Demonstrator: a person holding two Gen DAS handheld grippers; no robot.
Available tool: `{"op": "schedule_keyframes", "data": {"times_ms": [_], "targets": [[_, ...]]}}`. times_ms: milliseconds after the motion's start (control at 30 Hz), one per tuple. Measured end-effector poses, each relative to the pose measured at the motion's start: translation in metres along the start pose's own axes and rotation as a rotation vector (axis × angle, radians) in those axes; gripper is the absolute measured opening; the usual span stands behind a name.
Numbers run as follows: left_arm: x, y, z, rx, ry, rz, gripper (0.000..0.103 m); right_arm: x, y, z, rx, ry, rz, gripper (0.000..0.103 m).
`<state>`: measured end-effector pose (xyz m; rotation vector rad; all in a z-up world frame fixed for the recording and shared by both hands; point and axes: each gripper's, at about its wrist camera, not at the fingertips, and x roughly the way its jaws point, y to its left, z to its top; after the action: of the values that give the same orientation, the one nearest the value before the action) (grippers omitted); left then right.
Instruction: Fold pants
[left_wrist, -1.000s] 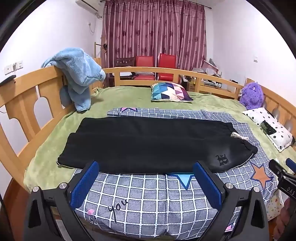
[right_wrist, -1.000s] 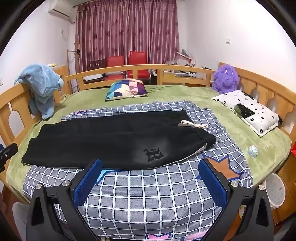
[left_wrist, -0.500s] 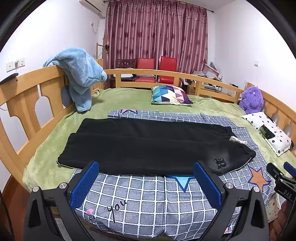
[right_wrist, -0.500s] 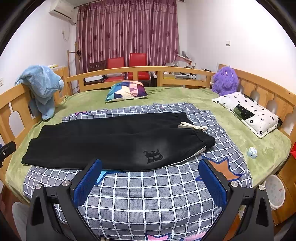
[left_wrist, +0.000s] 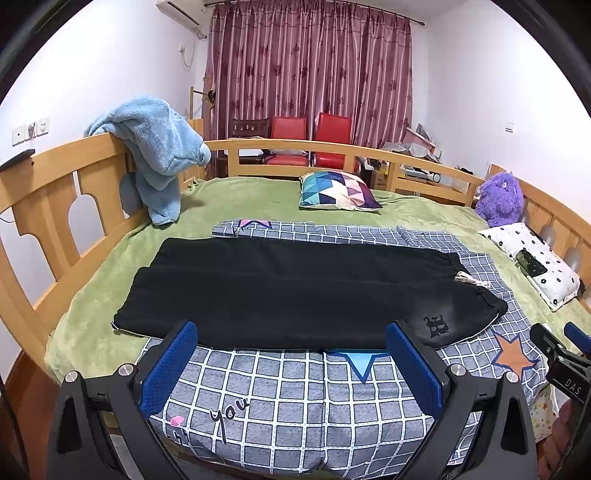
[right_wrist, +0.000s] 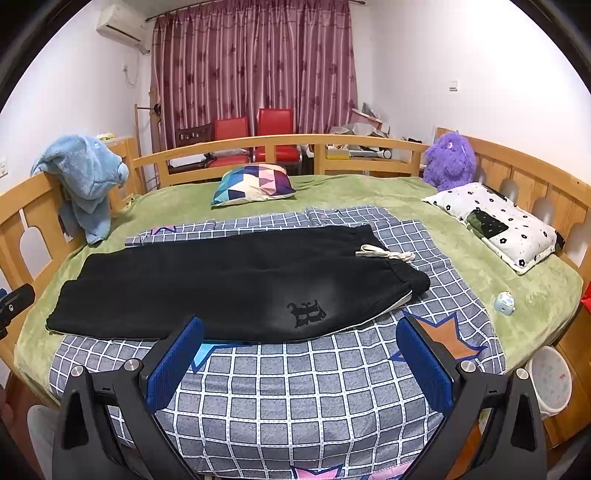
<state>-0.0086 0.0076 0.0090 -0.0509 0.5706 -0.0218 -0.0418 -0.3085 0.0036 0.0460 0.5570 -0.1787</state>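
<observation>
Left wrist view: my left gripper (left_wrist: 291, 363) hangs with jaws wide apart, nothing between the blue pads (left_wrist: 168, 367). The pants (left_wrist: 295, 291) lie flat on the checked quilt (left_wrist: 303, 398), just beyond the fingertips, not touched. Long axis runs across my line of sight, parallel to the near edge of the bed (left_wrist: 88, 332): leg cuffs toward the left edge, waistband and drawstring (right_wrist: 384, 254) toward the right edge. Right wrist view: right gripper (right_wrist: 299, 360) likewise spread and empty, logo (right_wrist: 306, 314) almost straight ahead. Judgement: left tool is nearer the cuffs, right tool nearer the waistband; neither has hold yet, and the next grasp calls for a forward reach from each.
</observation>
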Motion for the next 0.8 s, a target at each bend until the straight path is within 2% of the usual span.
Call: {"op": "schedule_keyframes", "data": {"times_ms": [800], "targets": [[-0.0015,-0.0051,-0.0004,-0.005,-0.001,-0.003,0.103,-0.0016,0.0003,-0.0011,-0.007,-0.003,-0.012,0.102]]}}
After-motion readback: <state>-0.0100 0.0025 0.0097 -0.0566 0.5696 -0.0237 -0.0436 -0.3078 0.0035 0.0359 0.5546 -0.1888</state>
